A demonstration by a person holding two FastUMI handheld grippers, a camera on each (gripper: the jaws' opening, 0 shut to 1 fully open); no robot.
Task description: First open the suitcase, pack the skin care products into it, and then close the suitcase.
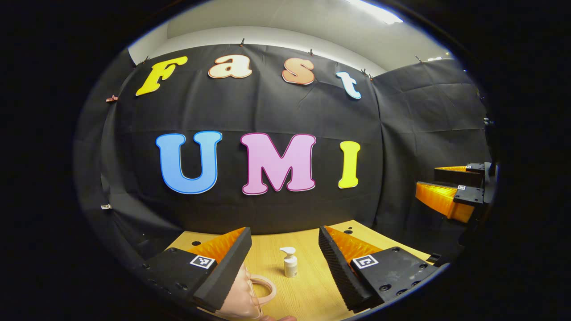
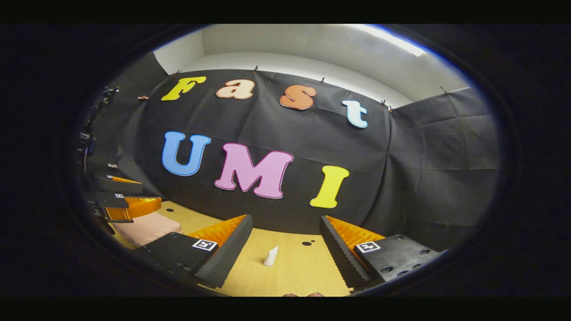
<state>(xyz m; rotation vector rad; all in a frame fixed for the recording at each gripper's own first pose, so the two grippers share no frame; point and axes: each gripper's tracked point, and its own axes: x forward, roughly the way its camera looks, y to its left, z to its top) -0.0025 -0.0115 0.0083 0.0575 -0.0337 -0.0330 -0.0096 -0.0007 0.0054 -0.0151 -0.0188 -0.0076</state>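
Ahead of your left gripper [image 1: 284, 256], only the pump bottle [image 1: 290, 262] obstructs the wooden table [image 1: 312, 290]; the pink suitcase [image 1: 243, 290] blocks lower left.

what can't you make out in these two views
- Pink suitcase, left gripper view: mostly behind the left tool's finger and cut by the lower edge; open or closed is unclear.
- Pump bottle: label too small.
- White pointed item, right gripper view: too small to identify.
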